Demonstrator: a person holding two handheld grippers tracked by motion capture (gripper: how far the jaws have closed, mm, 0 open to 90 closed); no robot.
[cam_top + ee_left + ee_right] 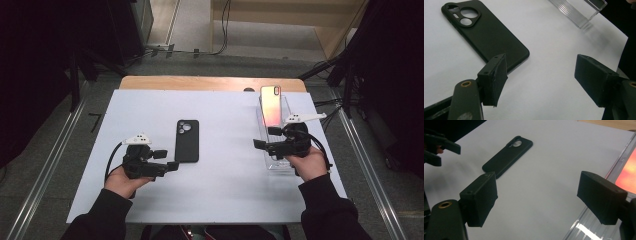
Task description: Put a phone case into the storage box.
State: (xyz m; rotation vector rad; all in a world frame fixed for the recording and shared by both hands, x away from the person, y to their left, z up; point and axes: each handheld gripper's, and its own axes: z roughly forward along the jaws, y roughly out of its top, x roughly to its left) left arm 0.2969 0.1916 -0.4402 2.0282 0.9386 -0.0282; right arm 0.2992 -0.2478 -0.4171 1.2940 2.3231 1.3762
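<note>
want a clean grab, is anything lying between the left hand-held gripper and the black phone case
Nothing visible. The left hand-held gripper is open just short of the black phone case, with bare white table between them. The clear stand sits well off to the side.

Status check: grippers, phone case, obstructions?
Left gripper open beside the flat black phone case. Right gripper open by the clear acrylic stand. Nothing blocking.

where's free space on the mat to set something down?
Bare mat between the black phone case and the clear stand, also the far-left corner and the near edge. Crowded at right: stand, leaning phone, right gripper. Left gripper sits beside the case.
</note>
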